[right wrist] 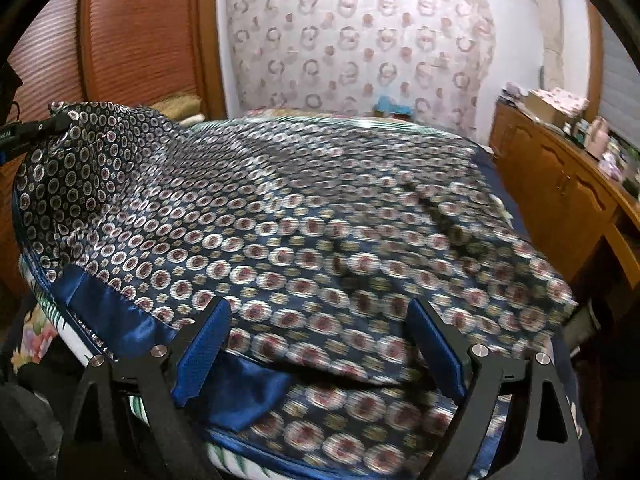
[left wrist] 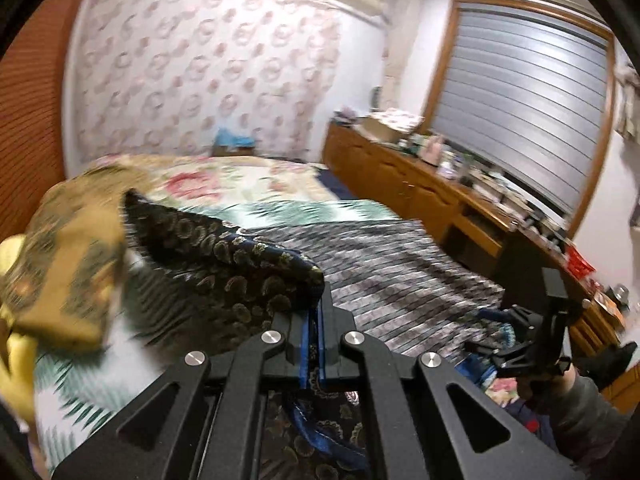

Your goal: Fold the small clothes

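Cloth [right wrist: 304, 216] corner pinched in our left tool [left wrist: 314, 344], raised for folding; right tool [right wrist: 320, 340] wide, empty, above hem.

The bed [left wrist: 280, 184] is the landmark. Its far half, toward the patterned wall [left wrist: 200, 72], lies flat and open. Along its right side runs a narrow aisle bounded by a wooden cabinet [left wrist: 400, 176] crowded with small items. At its left edge a tan cushion [left wrist: 68, 256] blocks passage; louvered wooden doors [right wrist: 132, 40] stand close behind.
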`<state>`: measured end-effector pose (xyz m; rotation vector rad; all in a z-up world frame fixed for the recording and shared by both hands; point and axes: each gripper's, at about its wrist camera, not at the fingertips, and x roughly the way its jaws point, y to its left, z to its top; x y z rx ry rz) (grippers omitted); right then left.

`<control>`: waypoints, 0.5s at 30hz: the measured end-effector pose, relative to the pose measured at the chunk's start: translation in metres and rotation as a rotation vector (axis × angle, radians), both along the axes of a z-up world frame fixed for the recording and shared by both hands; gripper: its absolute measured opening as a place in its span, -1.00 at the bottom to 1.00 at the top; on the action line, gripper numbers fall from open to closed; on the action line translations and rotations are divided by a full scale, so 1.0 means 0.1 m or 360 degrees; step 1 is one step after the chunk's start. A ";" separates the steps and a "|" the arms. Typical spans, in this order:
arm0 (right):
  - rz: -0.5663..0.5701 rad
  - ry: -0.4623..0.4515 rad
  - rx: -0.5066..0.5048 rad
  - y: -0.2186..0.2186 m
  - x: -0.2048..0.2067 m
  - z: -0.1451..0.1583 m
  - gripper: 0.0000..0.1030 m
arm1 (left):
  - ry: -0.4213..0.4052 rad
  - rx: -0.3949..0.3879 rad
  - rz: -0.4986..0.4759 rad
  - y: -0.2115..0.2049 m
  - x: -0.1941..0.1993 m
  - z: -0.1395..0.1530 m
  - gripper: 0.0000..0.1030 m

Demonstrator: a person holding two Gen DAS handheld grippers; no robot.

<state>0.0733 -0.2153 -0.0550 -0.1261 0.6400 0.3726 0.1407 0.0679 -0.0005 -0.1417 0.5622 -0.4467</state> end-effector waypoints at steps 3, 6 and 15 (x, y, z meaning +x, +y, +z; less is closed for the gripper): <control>-0.0032 -0.0009 0.0014 -0.14 -0.06 0.02 0.77 | -0.0017 0.0005 -0.0099 -0.32 0.11 0.11 -0.93; -0.0050 -0.0015 0.0024 -0.23 -0.12 0.01 0.77 | -0.0027 0.0037 -0.0199 -0.65 0.21 0.19 -0.93; -0.0061 -0.0013 0.0080 -0.40 -0.27 -0.02 0.70 | -0.0030 0.0113 -0.0381 -1.20 0.31 0.40 -0.93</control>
